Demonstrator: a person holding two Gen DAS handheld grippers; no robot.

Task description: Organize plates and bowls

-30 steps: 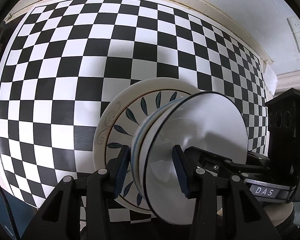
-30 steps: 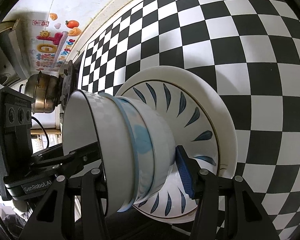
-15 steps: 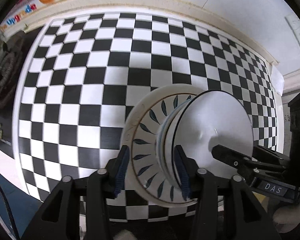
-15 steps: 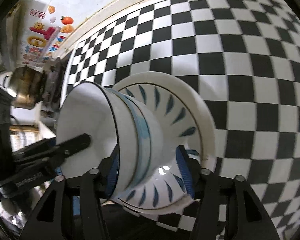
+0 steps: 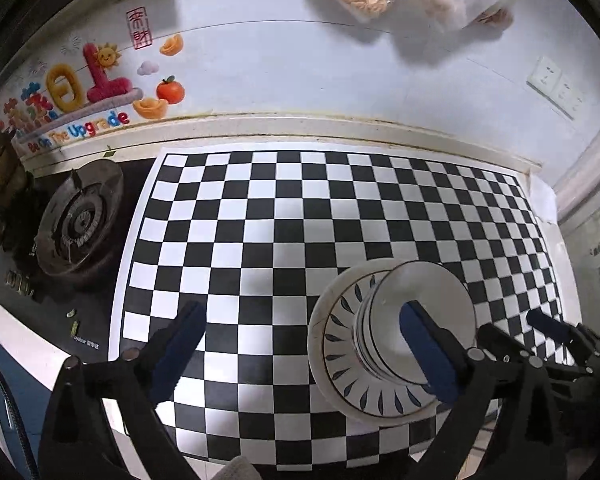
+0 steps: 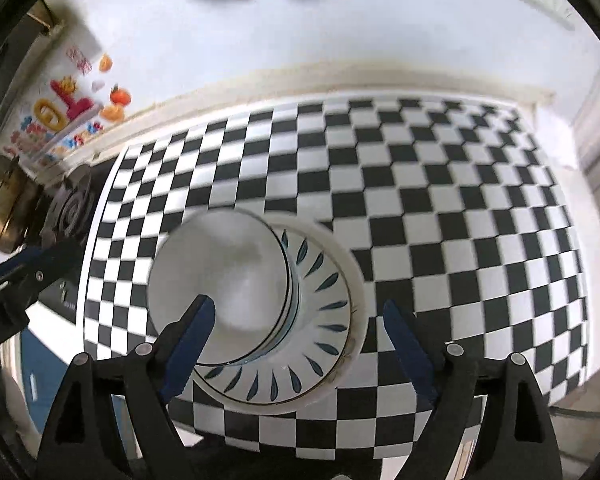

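nested bowls (image 6: 220,280) sit on the leaf-pattern plate (image 6: 324,300), on the checkered mat (image 6: 460,240) near its front edge. left gripper (image 5: 304,354) & right gripper (image 6: 300,340) have both just been opening, jaws now spread wide w/ nothing clamped, above the stack. looks like the release/retreat step: best to pull straight up & away, keeping pads clear of the bowl rims so nothing tips.

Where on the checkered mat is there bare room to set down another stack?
The checkered mat is bare from the gas burner across to the wall, and behind the stack. Only the near right is crowded: nested bowls on the leaf-patterned plate.
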